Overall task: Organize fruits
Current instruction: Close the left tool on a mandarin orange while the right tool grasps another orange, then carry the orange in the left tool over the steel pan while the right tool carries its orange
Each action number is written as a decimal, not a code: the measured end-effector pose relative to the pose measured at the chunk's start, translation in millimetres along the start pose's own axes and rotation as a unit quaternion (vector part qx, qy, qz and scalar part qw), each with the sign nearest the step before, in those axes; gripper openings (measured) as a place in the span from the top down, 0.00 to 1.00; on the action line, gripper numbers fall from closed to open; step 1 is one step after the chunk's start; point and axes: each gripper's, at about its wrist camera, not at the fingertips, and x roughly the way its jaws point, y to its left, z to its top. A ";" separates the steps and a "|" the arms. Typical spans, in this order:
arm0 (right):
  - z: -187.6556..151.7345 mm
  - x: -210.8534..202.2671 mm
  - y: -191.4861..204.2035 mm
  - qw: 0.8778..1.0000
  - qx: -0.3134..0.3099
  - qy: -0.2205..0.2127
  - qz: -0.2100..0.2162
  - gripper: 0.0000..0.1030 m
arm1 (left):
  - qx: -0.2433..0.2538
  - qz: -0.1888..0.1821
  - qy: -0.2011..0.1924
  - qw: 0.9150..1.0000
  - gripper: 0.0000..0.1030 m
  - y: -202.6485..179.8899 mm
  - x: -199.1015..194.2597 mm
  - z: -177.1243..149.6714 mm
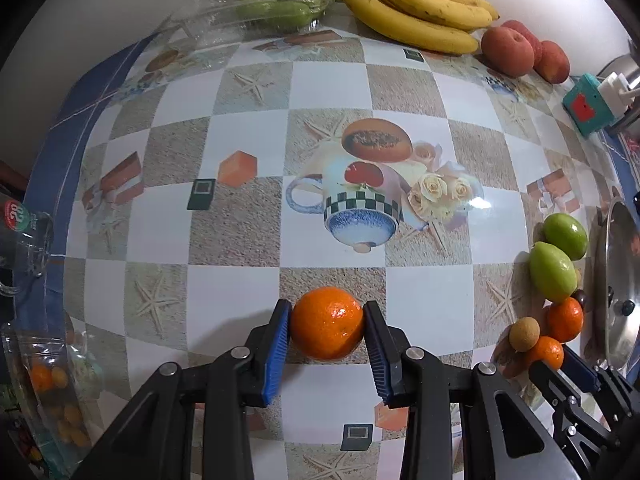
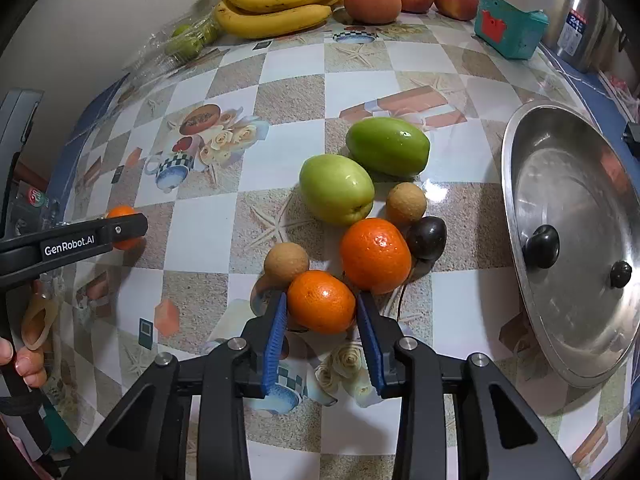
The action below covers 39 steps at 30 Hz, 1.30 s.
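Note:
My left gripper [image 1: 327,314] is shut on an orange mandarin [image 1: 327,323] near the middle front of the checkered table; it also shows in the right wrist view [image 2: 120,222]. My right gripper [image 2: 321,306] is shut on another mandarin [image 2: 321,301] at the near edge of a fruit cluster. That cluster holds a larger mandarin [image 2: 375,255], two green fruits [image 2: 337,189] [image 2: 387,146], two small brown round fruits [image 2: 286,265] [image 2: 406,203] and a dark plum [image 2: 426,237]. The cluster shows at the right edge of the left wrist view [image 1: 554,270].
Bananas [image 2: 280,4] and red peaches [image 2: 372,0] lie at the table's back. A clear bag of green fruits [image 1: 272,4] is back left. A steel pot lid [image 2: 576,236] lies at the right. A teal box [image 2: 510,26] and a steel pot stand back right. A plastic bag of small fruits [image 1: 52,392] hangs at the left edge.

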 end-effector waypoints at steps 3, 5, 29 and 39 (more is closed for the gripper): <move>-1.1 -3.8 -2.1 1.000 0.007 0.001 0.017 0.65 | -0.002 0.001 -0.006 1.000 0.62 5.3 -13.7 -3.8; -1.8 -8.1 -2.7 0.999 0.013 -0.001 0.030 0.65 | -0.004 0.001 -0.011 1.000 0.62 6.5 -19.5 -2.9; 4.8 -70.0 -110.8 0.986 0.151 -0.073 0.003 0.65 | 0.035 0.006 -0.044 0.998 0.63 -43.1 -44.2 1.3; -2.1 -84.1 -173.6 0.969 0.228 -0.094 -0.022 0.65 | 0.109 -0.025 -0.049 0.992 0.62 -115.2 -52.5 -3.4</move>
